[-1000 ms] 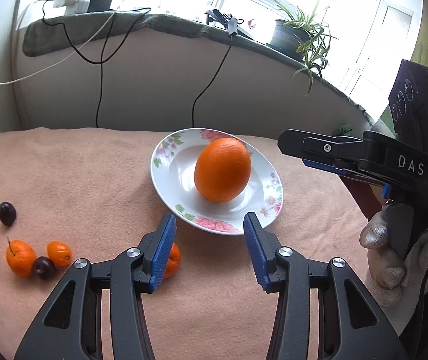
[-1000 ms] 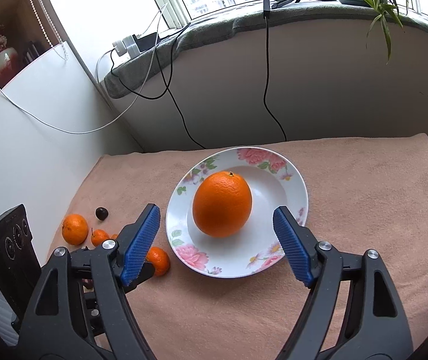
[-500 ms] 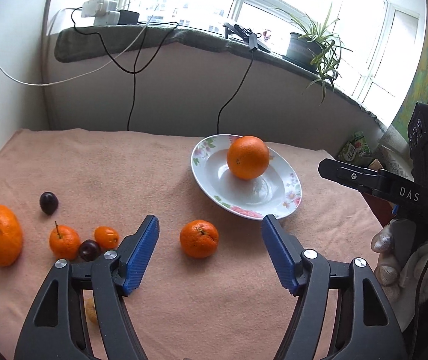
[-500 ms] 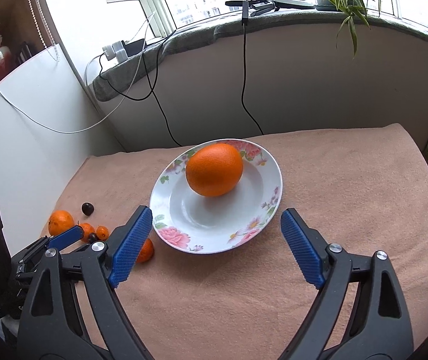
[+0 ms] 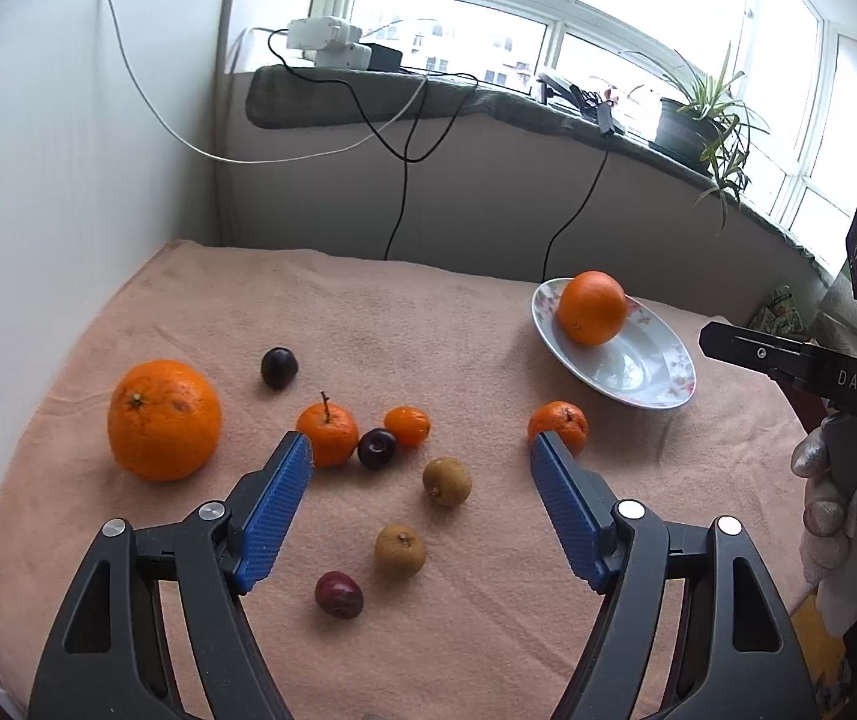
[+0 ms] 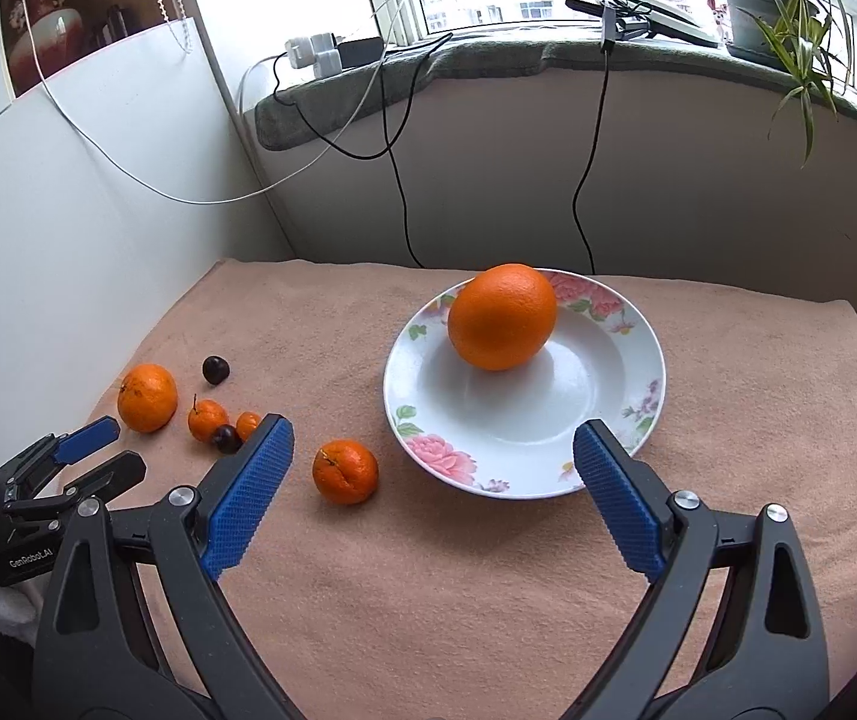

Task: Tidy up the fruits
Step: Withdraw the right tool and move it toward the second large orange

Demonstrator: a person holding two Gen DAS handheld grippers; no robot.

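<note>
A large orange (image 6: 502, 317) lies in the floral white plate (image 6: 626, 420), which also shows in the left wrist view (image 5: 662, 387). On the pink cloth lie a second large orange (image 5: 163, 419), mandarins (image 5: 327, 434) (image 5: 558, 423), a kumquat (image 5: 407, 425), dark plums (image 5: 279, 366) (image 5: 377, 447) (image 5: 339, 594) and two brownish longans (image 5: 447, 480) (image 5: 399, 549). My left gripper (image 5: 422, 498) is open and empty above the loose fruit. My right gripper (image 6: 431, 489) is open and empty, in front of the plate.
A grey wall and windowsill (image 6: 488, 60) with hanging cables (image 6: 398, 192) stand behind the table. A potted plant (image 6: 788, 6) sits on the sill. A white wall (image 5: 68, 180) bounds the left side. The cloth's front edge is near me.
My left gripper has swung left and back from the plate, bringing the loose fruit into view. My right gripper has drawn back a little from the plate. Both stay open.
</note>
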